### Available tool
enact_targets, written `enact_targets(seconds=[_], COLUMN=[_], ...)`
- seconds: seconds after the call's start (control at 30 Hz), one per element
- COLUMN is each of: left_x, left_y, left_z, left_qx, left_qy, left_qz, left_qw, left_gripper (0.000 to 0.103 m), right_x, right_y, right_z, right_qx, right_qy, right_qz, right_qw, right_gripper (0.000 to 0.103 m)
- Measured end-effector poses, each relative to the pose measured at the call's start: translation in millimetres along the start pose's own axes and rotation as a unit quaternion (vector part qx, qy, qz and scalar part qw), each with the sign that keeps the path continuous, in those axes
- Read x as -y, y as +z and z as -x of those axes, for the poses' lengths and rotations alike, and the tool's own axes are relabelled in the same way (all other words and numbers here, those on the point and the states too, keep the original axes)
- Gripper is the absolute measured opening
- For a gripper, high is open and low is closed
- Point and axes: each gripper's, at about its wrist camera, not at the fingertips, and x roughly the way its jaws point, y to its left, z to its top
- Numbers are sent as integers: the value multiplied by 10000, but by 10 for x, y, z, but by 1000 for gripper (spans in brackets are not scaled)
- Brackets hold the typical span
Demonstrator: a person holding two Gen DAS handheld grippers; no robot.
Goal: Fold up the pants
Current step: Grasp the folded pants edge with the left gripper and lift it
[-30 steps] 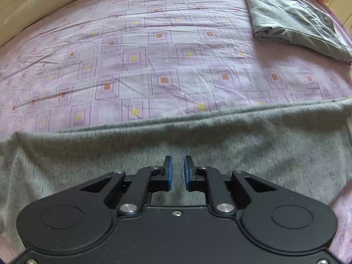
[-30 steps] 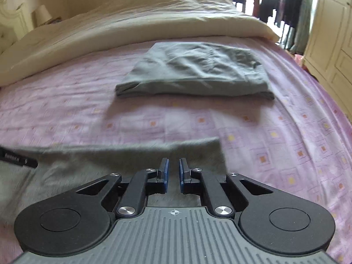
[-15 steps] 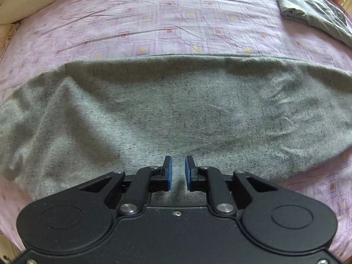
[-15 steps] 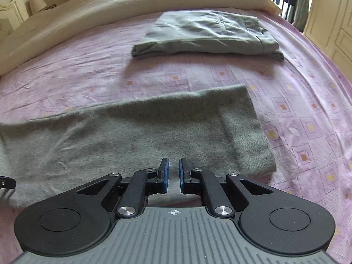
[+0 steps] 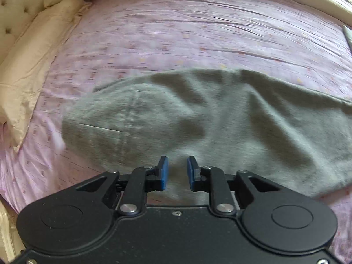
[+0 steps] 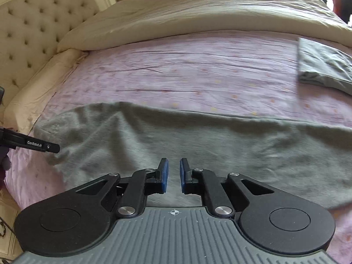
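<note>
Nearest the lens, the left hand-held gripper (image 5: 177, 170) is spreading. Its jaws have just been opening, the blue pads are now standing apart, and nothing is pinched between them. The right hand-held gripper (image 6: 174, 175) is doing the same more modestly, with a narrow gap showing and only cloth lying beneath it. So both are letting go, and that looks like the end of a fold pass.

Just beyond the fingertips, the grey pants (image 5: 220, 118) are lying doubled over in a long band across the pink bedsheet (image 5: 187, 33). A moment ago the cloth edge was sitting right at the jaws, and now the whole band is spreading out ahead of both cameras. The left end is looking rumpled, so I'd say smoothing or another fold is coming.

Farther off to the right, a folded grey garment (image 6: 325, 68) is resting on the sheet, well apart. At the back, the cream duvet (image 6: 198, 17) and the tufted headboard (image 6: 33, 28) are closing the view.
</note>
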Motion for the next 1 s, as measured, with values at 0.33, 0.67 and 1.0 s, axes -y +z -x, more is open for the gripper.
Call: enact_targets(seconds=[0.33,0.67,1.0], left_x=[-1640,-1845,-1504], left_y=[687,795,374], left_z=[-546,-1273,-661], left_qx=[-98,-1404,-272], left_qy=[-351,-1375,-1604], left_qz=[1099,1206,-97], left_qw=[9933,9731,9866], left_gripper=[57,49,8], right_x=[-1317,-1864,-1970], right_y=[668,773,1013], right_z=[-723,-1001,-1305], right_qx=[224,11,-123], right_qy=[396,322,338], right_qz=[186,368,589], right_qw=[9988,9988,9976], right_gripper=[28,28,29])
